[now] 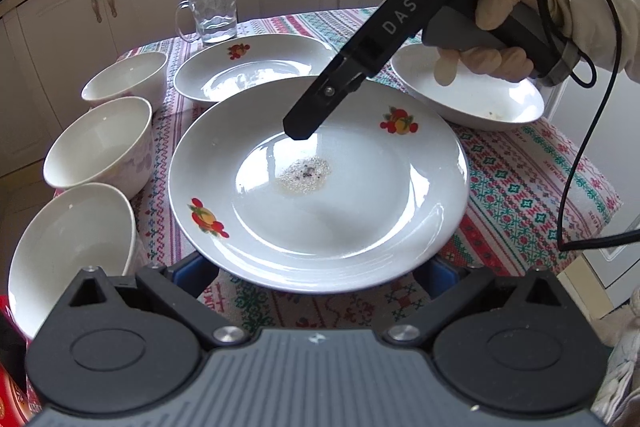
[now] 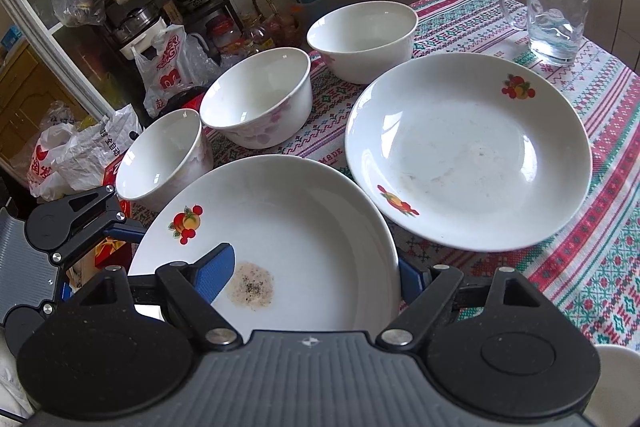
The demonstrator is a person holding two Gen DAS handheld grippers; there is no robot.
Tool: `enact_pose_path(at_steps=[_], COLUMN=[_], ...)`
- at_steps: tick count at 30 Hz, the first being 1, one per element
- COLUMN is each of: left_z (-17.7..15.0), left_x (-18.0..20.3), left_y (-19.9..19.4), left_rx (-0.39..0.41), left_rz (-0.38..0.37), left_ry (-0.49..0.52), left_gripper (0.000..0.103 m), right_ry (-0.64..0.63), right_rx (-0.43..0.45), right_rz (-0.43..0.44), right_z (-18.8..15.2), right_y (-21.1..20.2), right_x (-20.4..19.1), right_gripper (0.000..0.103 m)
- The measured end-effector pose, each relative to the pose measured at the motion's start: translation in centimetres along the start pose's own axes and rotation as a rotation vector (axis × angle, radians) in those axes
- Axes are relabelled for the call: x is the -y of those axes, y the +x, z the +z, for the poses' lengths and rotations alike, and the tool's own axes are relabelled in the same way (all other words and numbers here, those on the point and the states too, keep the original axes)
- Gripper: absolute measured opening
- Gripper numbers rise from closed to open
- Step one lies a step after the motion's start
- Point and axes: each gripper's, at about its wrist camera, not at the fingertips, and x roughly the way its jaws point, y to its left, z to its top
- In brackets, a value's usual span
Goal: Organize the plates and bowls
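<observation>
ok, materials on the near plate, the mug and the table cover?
Plate: glazed white ceramic by its look, glossy window glints, printed fruit decals. Mug: clear glass, see-through, moulded relief pattern. Cover: woven cloth, matte, stitch-like coloured bands.

We hold right gripper (image 2: 316, 277) tilted steeply down, blue fingers (image 2: 216, 273) spread apart, one above plate (image 2: 304, 227), other under its edge; grip unclear. Our gloved right hand (image 1: 496, 39) wraps handle behind it. Left gripper (image 1: 316, 275) angled down, blue fingers mostly hidden under same plate's near rim.
</observation>
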Motion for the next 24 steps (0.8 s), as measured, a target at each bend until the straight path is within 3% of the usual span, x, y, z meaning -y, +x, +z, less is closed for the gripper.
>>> enact_pose_path(at_steps=[24], left_z=[5.1], left_x=[2.7], left_y=[1.4], left_rx=[0.016], left_rz=[-0.135], left_ry=[0.171], left_gripper=[0.101], right_ry=[0.109], right_rx=[0.117], right_rz=[-0.118], right_z=[-3.5], right_y=[-7.4], right_x=[1.9], right_gripper=[0.087])
